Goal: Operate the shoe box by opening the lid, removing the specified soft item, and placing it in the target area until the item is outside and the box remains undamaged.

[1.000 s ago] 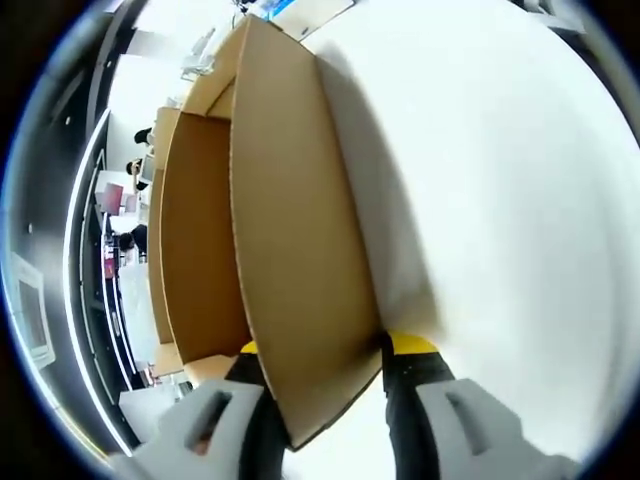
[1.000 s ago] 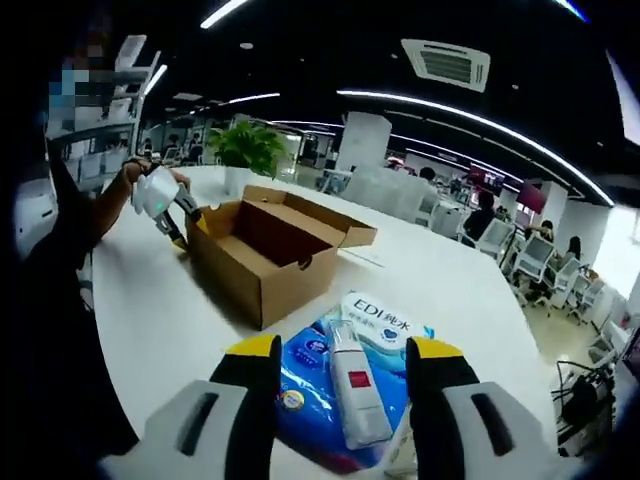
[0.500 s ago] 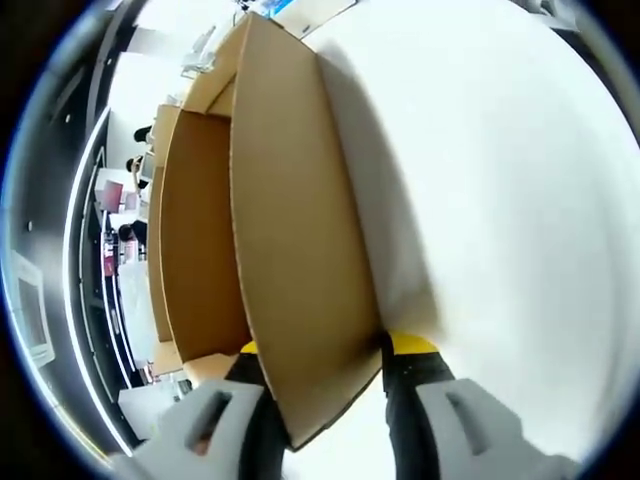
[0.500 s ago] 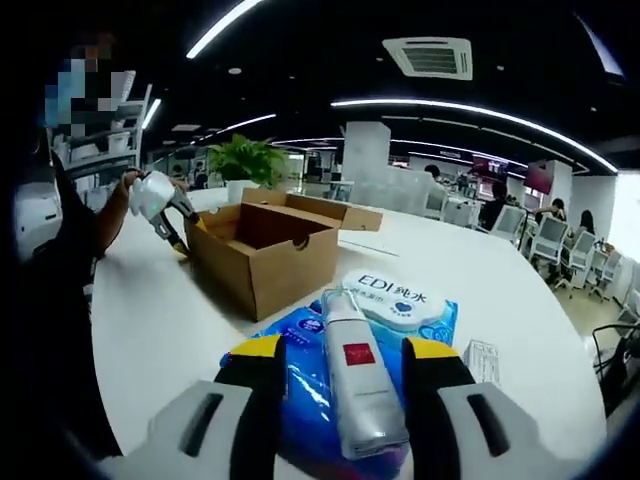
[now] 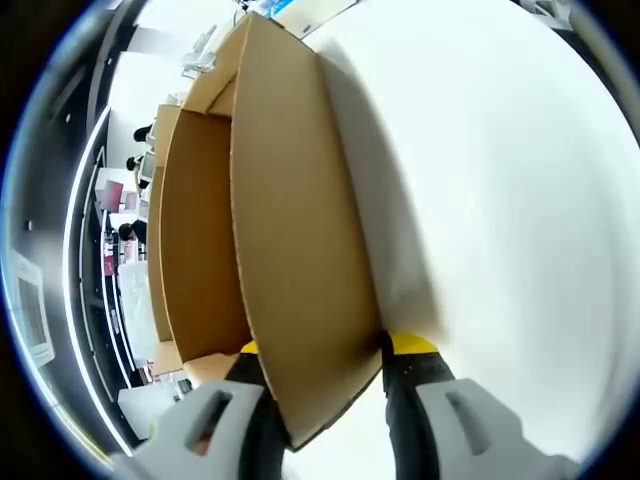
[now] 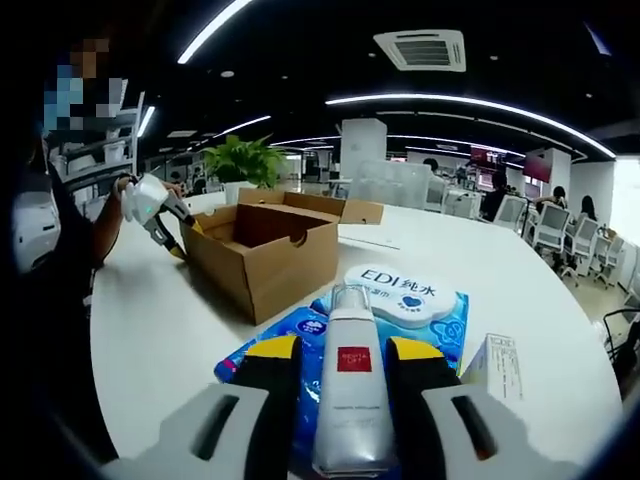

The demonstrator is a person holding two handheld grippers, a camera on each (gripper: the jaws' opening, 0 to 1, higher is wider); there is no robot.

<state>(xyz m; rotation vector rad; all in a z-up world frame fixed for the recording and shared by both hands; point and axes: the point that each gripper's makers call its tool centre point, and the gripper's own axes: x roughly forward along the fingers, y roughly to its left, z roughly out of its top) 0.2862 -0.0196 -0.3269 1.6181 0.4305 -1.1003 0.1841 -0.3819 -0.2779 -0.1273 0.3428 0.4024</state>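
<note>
The brown cardboard shoe box (image 5: 290, 250) stands open on the white table, its lid (image 6: 320, 205) folded back. My left gripper (image 5: 320, 350) is shut on the box's near wall, with cardboard pinched between the yellow-tipped jaws. The right gripper view has that gripper (image 6: 182, 232) at the box's (image 6: 265, 255) left end. A blue soft wipes pack (image 6: 425, 325) lies on the table outside the box, with a white tube (image 6: 348, 395) resting on it. My right gripper (image 6: 345, 350) is open, one jaw close on each side of the tube.
A small white carton (image 6: 497, 365) lies right of the pack. A potted plant (image 6: 245, 160) stands behind the box. A person's arm (image 6: 105, 225) reaches in from the left. The white table (image 6: 160, 330) has free room left of the pack, and office desks and chairs stand beyond.
The right gripper has come lower and closer over the tube, and its jaws have narrowed around it. The left gripper and the box have not moved.
</note>
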